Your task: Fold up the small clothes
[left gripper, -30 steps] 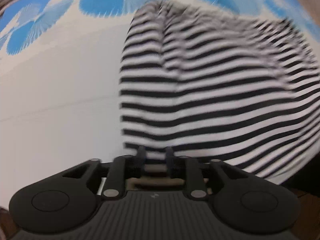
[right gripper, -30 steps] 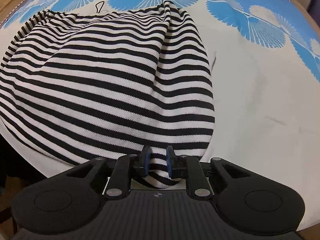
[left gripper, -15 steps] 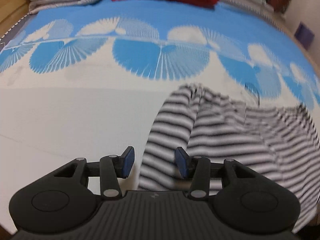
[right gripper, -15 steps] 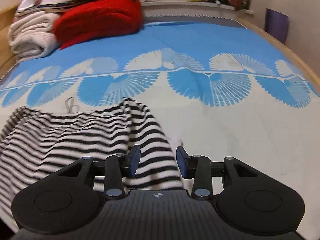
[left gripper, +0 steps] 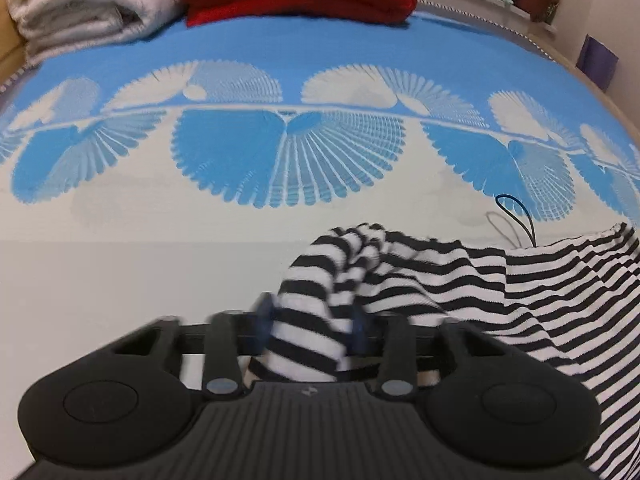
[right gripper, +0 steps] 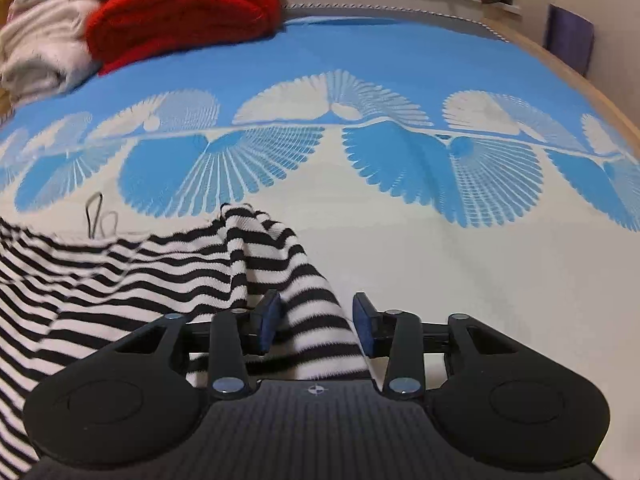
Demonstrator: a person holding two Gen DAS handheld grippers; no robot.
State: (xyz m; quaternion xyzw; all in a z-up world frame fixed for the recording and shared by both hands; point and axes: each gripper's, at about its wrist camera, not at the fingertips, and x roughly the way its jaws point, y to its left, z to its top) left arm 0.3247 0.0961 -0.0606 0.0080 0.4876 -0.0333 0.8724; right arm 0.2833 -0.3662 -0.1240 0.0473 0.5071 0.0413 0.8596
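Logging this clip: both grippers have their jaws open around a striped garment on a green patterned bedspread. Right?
Not quite. In both wrist views the bedspread is blue and white, not green. The left gripper and right gripper do stand open around the striped garment.

Your left gripper (left gripper: pixel 313 326) and right gripper (right gripper: pixel 316 322) look alike: matte black, each with a ribbed central body bearing a small pale crosshair mark. On each, two rounded lobes with shallow circular recesses flank the body, and slim linkage bars run forward from silver pivot screws (two per gripper near the body, smaller ones farther out). Your fingertips (right gripper: pixel 365 325) carry dark blue pads; the left ones are blurred.
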